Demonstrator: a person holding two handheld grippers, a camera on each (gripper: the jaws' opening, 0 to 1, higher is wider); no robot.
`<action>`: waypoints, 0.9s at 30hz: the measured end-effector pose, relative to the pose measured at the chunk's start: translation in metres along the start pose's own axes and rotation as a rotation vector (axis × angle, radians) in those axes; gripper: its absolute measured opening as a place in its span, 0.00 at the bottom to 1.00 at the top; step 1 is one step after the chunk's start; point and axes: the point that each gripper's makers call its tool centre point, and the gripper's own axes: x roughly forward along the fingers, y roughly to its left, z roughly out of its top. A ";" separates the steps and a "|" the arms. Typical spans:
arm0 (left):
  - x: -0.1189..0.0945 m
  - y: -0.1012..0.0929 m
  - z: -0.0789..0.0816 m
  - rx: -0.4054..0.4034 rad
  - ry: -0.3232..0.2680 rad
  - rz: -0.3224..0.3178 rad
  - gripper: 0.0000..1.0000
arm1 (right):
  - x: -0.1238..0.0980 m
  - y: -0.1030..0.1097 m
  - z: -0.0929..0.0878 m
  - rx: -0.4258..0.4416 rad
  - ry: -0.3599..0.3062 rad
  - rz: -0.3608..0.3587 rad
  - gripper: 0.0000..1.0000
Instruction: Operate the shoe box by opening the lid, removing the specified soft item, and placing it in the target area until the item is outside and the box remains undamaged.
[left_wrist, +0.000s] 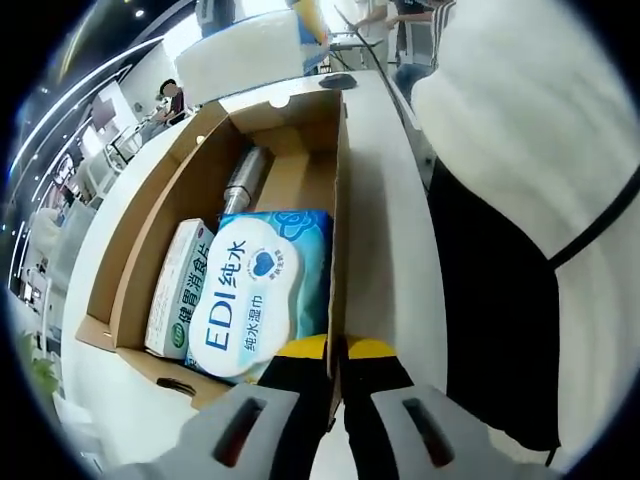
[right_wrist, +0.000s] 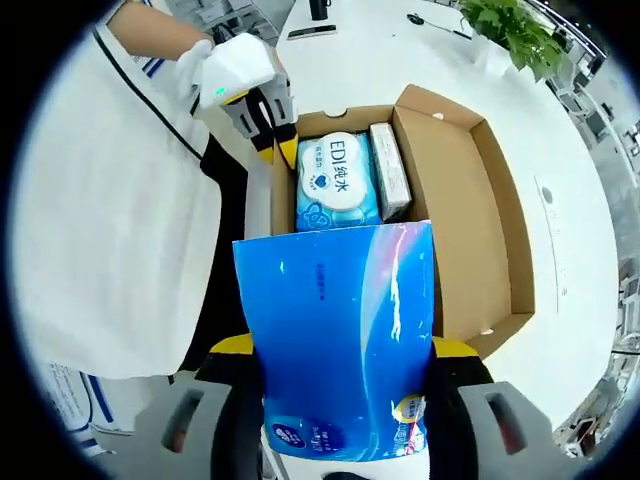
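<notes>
Clamped between the right gripper (right_wrist: 340, 385), a soft, slick-looking blue pack (right_wrist: 340, 340) hangs above the open shoe box (right_wrist: 500, 230), likely light and best held mid-body, while at eleven o'clock the left gripper (right_wrist: 262, 118) pinches the box's wall.

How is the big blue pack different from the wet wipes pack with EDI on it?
The blue pack is held up between the right gripper's jaws; the wet wipes pack lies in the cardboard box. The blue pack is dark, glossy blue; the wet wipes pack is pale blue with a white lid. Both are soft packs.
</notes>
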 end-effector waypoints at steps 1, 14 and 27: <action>0.000 0.000 0.000 0.001 0.000 0.000 0.03 | 0.000 0.001 -0.003 -0.023 0.011 -0.004 0.63; 0.000 0.000 0.000 -0.002 0.002 0.008 0.03 | -0.016 -0.003 -0.025 -0.011 0.017 -0.058 0.63; 0.000 0.000 0.000 -0.001 0.003 0.006 0.03 | -0.024 -0.008 -0.059 0.045 0.027 -0.078 0.63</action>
